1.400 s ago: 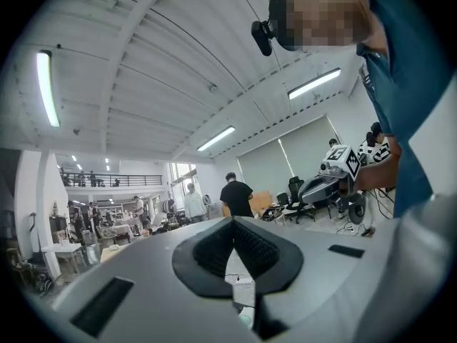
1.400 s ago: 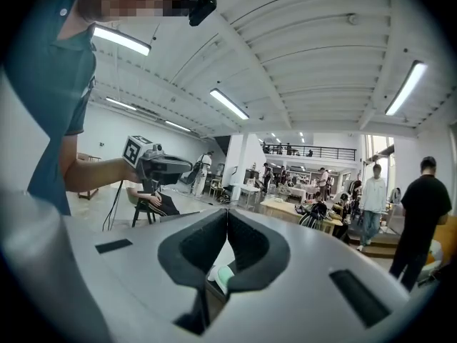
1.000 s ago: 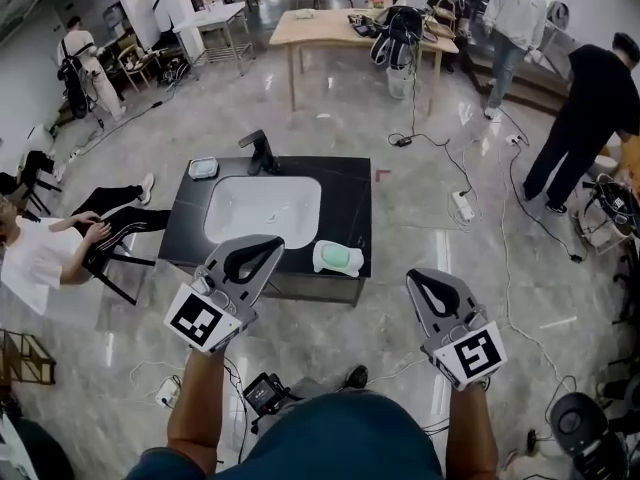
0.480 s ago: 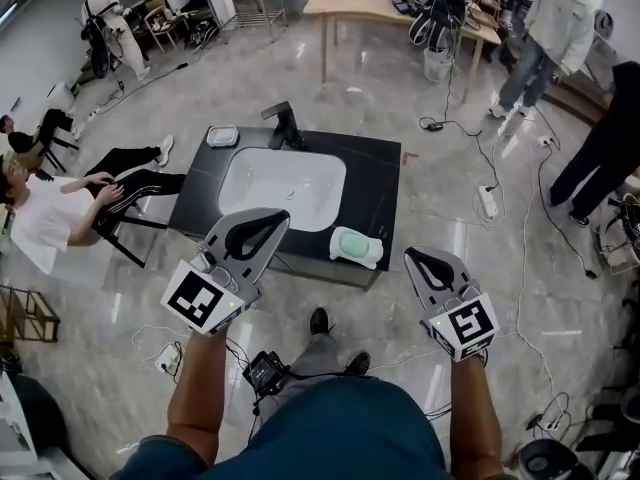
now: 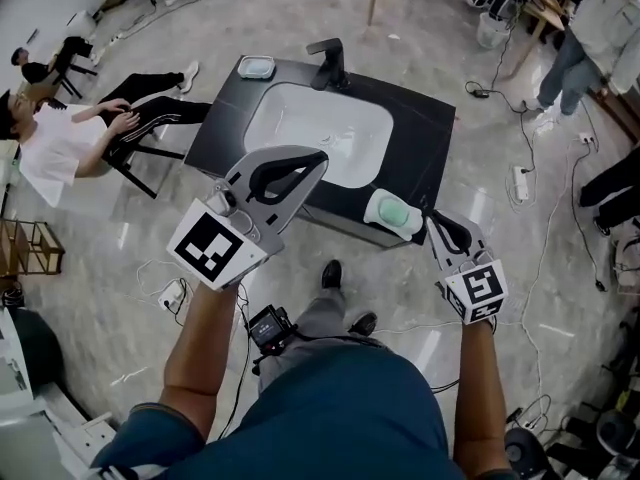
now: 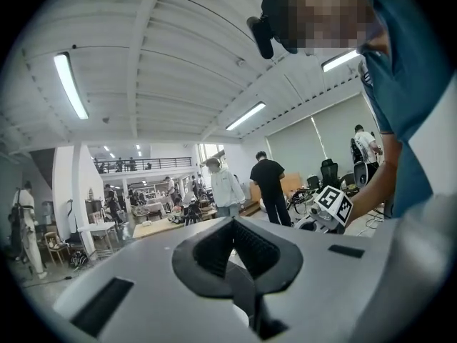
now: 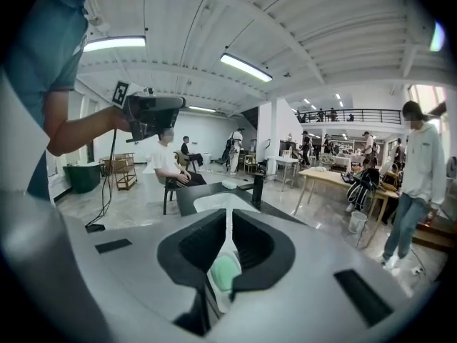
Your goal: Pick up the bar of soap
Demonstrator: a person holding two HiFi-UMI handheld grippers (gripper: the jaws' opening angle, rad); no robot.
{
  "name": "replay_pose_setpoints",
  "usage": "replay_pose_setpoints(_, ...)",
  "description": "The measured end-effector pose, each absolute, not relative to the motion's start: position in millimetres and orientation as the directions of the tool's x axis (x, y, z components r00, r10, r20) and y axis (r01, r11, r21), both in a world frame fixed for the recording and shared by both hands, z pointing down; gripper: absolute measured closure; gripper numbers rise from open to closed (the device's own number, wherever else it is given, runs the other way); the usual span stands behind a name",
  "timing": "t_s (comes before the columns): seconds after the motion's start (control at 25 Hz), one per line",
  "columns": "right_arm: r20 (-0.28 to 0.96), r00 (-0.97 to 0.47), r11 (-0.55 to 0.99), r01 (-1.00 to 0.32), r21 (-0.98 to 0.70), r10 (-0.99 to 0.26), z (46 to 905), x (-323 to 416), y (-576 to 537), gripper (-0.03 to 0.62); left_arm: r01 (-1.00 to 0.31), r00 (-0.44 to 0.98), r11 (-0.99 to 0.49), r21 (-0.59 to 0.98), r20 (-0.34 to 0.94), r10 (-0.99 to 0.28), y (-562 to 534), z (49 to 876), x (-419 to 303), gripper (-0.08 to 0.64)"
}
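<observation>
My right gripper is clenched shut and empty. The green bar of soap lies in its white dish just ahead of the tips. My left gripper is also clenched and empty.

Black counter carrying a white sink, green bar of soap lying in a white dish at its near right corner, right gripper hovering just beside the dish, left gripper hanging over the near edge.
</observation>
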State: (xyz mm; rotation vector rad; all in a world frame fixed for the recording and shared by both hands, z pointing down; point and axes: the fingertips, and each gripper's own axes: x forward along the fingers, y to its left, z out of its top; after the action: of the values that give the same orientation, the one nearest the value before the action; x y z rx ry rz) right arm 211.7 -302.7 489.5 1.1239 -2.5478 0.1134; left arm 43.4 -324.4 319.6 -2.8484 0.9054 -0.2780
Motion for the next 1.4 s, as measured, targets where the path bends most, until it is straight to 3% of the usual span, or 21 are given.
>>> replay_pose_setpoints(0.12,0.398,-0.632,0.702,-0.710,0.044,-0.664,521,202,-311,0.563,-0.567,0.794,-0.806,-0.170,0.144,-0.590,-330,328,37,0.558)
replay_pose_setpoints(0.72,0.682,-0.573,0.824,-0.560,0.079,-0.455,656,164,-327,0.319,-0.582,0.784,-0.805,-0.117,0.185,-0.593,-366,356,21,0.558)
replay_pose_setpoints(0.96,0.759,-0.513,0.876,-0.458,0.153,-0.401,702,152,-320,0.280,-0.584,0.780,-0.807,-0.092,0.214,-0.588,-373,369,18,0.558)
replay_pose_setpoints(1.2,0.788,-0.436,0.867,-0.441,0.233,-0.434,726,154,-328,0.272,-0.583,0.779,-0.808,-0.083,0.224,-0.586,-381,376,14,0.558)
replay_pose_setpoints(1.4,0.778,-0.462,0.873,-0.438,0.217,-0.425,731,153,-330,0.265,-0.576,0.788,-0.813,-0.085,0.204,-0.581,-385,378,15,0.558)
